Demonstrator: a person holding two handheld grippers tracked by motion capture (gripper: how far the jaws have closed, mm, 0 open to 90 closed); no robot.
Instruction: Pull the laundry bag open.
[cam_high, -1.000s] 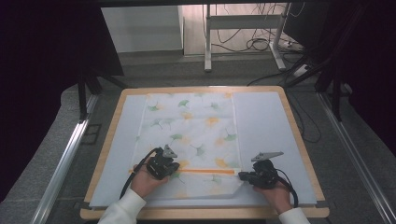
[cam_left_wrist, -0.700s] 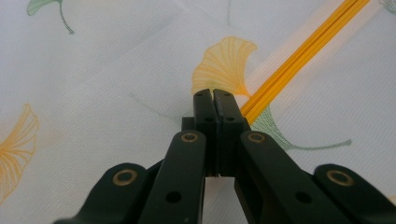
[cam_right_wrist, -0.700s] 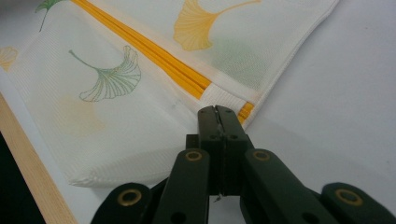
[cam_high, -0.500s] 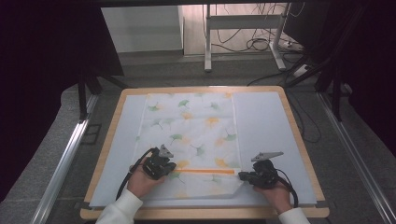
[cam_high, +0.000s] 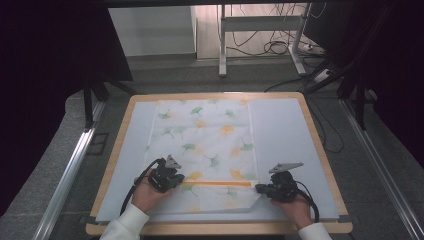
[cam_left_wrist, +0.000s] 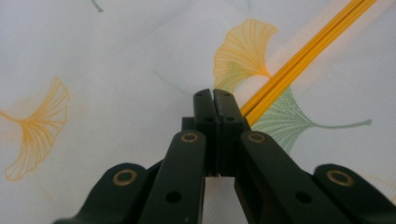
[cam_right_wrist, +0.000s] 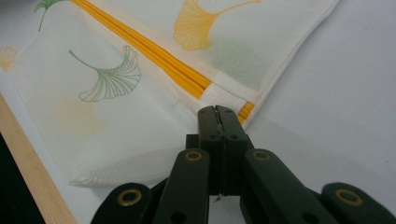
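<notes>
I look down on a wooden counter (cam_high: 320, 145) with a pale grey mat (cam_high: 280, 130) on top, standing in a dark room with a grey floor and black cables (cam_high: 275, 47) lying at the back. A white cloth (cam_high: 205, 135) with green and yellow leaf prints lies flat in the middle of the mat. An orange stripe (cam_high: 215, 183) runs across the cloth near my edge.

From high up I see both hands, the whole cloth and the room. The left gripper view brings me close: the stripe (cam_left_wrist: 299, 60) is made of thin orange lines, and a yellow leaf (cam_left_wrist: 243, 53) sits next to it. The right gripper view gives me the folded corner of the cloth (cam_right_wrist: 112, 140) near the counter's wooden edge (cam_right_wrist: 32, 177), and the end of the stripe (cam_right_wrist: 163, 65).

My left gripper (cam_high: 172, 177) rests on the cloth at the left end of the stripe. Its fingers (cam_left_wrist: 205, 112) are pressed together, and I cannot tell if cloth is caught between them. My right gripper (cam_high: 260, 188) lies low at the right end of the stripe. Its fingers (cam_right_wrist: 208, 123) are closed too, right at the cloth's edge.
</notes>
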